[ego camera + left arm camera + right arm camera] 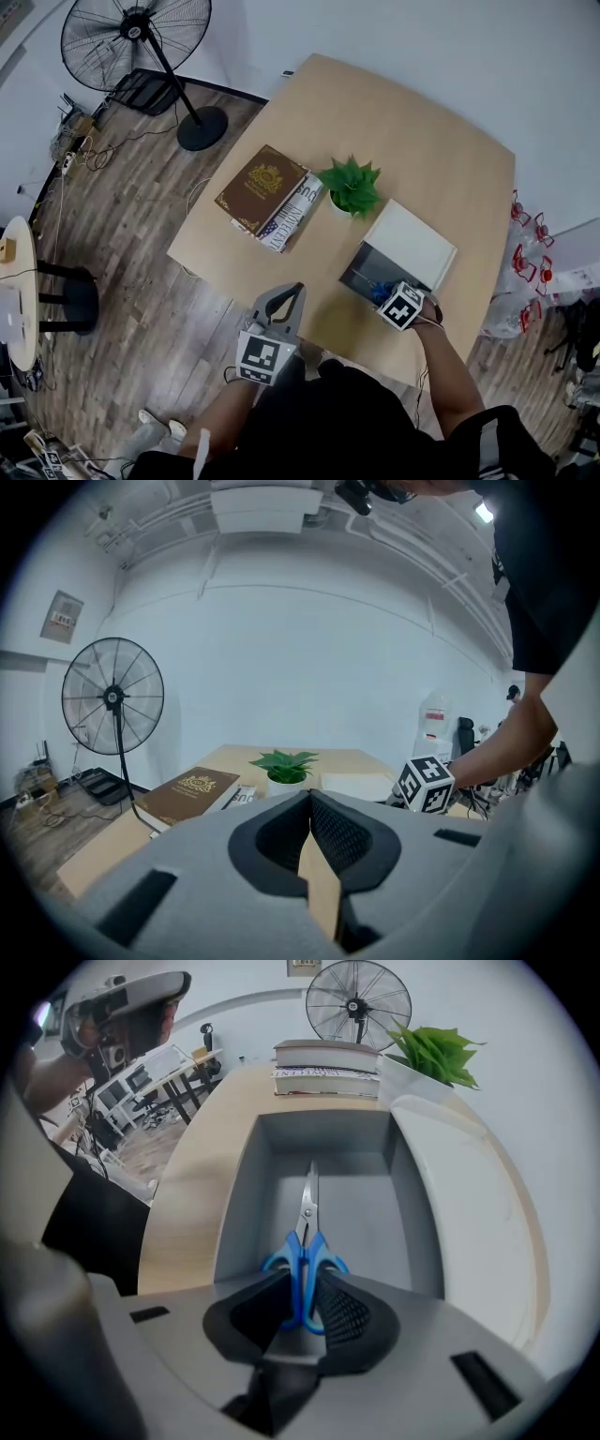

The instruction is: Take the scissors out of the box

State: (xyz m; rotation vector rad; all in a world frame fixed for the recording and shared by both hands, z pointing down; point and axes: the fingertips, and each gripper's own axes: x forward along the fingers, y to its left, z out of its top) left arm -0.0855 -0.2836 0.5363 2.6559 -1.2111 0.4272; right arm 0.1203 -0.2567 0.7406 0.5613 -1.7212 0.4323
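The blue-handled scissors (307, 1206) lie along the floor of an open grey box (246, 1194), blades pointing away from me. My right gripper (302, 1293) reaches steeply down into the box, and its pads press on the blue handle loops from both sides. In the head view the box (361, 265) stands near the table's front right, and the right gripper's marker cube (401, 306) hides most of the scissors. My left gripper (298, 287) hovers off the table's front edge, left of the box, jaws together with nothing in them; its tips (309, 799) meet.
The box's white lid (410, 242) lies against its far side. A potted plant (351, 185) and stacked books (261, 187) sit behind the box on the wooden table (422, 141). A floor fan (141, 37) stands beyond the table's left corner.
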